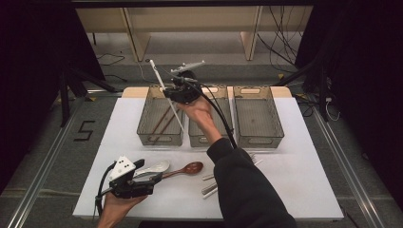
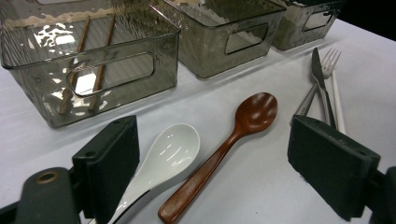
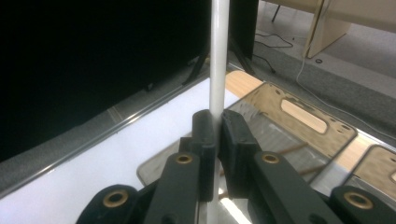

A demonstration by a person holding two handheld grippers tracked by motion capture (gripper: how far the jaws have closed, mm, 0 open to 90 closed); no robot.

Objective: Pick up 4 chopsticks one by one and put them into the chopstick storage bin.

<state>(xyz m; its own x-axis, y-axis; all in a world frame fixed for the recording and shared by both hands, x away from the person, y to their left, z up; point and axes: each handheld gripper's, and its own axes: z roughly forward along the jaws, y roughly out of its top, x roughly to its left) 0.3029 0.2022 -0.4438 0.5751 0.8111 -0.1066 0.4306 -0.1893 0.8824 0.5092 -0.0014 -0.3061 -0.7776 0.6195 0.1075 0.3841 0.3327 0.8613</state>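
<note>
Right gripper view: chopstick (image 3: 218, 70) between gripper (image 3: 218, 135) jaws

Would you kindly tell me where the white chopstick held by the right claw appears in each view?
High view: the white chopstick slants over the left bin, clamped in the right claw.
Left gripper view: I cannot pick out that chopstick here.
Right gripper view: it stands upright at centre, between shut jaws.
Shared landmark: the left bin with brown chopsticks.
</note>
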